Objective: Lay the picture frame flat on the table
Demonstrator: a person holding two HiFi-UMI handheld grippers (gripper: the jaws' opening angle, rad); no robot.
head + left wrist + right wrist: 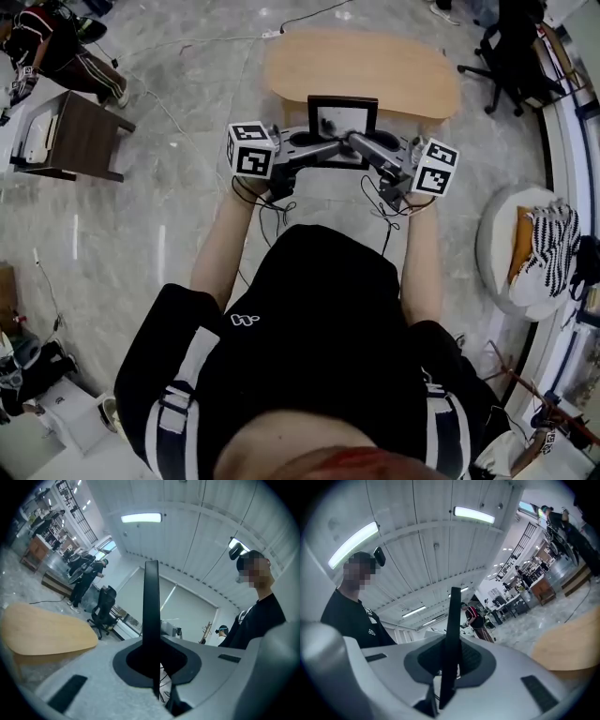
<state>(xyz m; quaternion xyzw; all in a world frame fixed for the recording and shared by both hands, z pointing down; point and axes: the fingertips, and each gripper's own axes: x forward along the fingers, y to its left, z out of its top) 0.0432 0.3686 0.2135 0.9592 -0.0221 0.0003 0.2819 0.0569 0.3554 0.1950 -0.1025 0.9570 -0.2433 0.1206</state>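
The left gripper [157, 665] is nipped almost fully closed on one side edge of the picture frame [151, 606], with the thin black moulding pinched between its pads. The right gripper [447, 663] is clamped the same way on the opposite edge, its jaws a touch wider. Both point roughly level and inward, towards each other, so the frame hangs between them in the air in front of the person's chest. It is close to upright, with its face turned back to the person. The pale wooden worktop [366, 70] lies just beyond and lower down, the frame's top edge lining up with the near rim from above.

To my eye the frame is being carried over, not yet laid. To do that well, both hands should go forward together until the frame is properly over the wood, then roll in step so it tips back without twisting. It can then go down until its back rests flat, and only after that should either grip slacken, or one side may drop
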